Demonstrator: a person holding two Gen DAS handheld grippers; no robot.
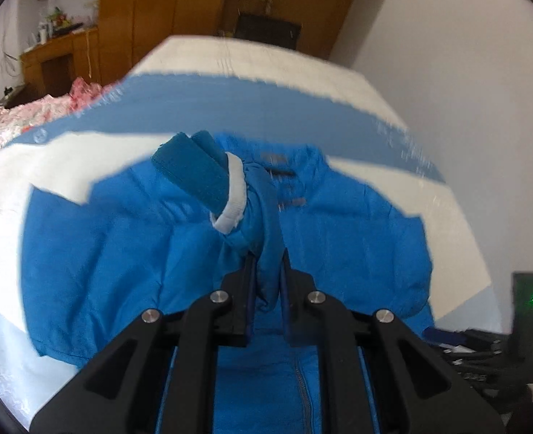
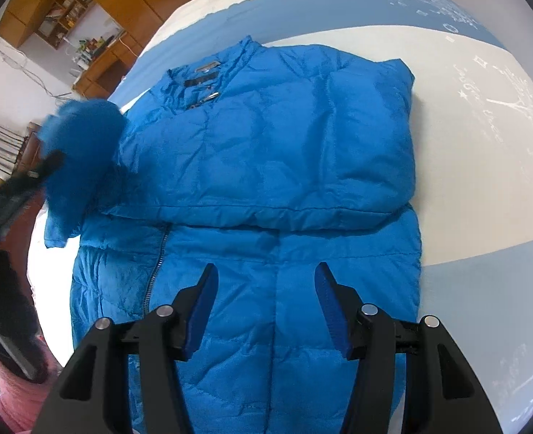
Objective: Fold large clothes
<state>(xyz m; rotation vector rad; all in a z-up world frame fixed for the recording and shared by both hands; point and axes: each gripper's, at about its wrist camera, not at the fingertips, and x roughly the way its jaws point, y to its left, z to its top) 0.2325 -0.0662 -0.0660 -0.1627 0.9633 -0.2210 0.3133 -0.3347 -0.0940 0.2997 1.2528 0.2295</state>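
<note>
Jacket [image 2: 266, 152] sleeve [image 1: 266, 217], clenched in left gripper [image 1: 266, 264], probably slips mid-fold above the zipper [image 2: 156, 264]; right gripper [image 2: 266, 271] released.

quilted, faintly glossy cloth jacket [image 2: 266, 144]
</note>
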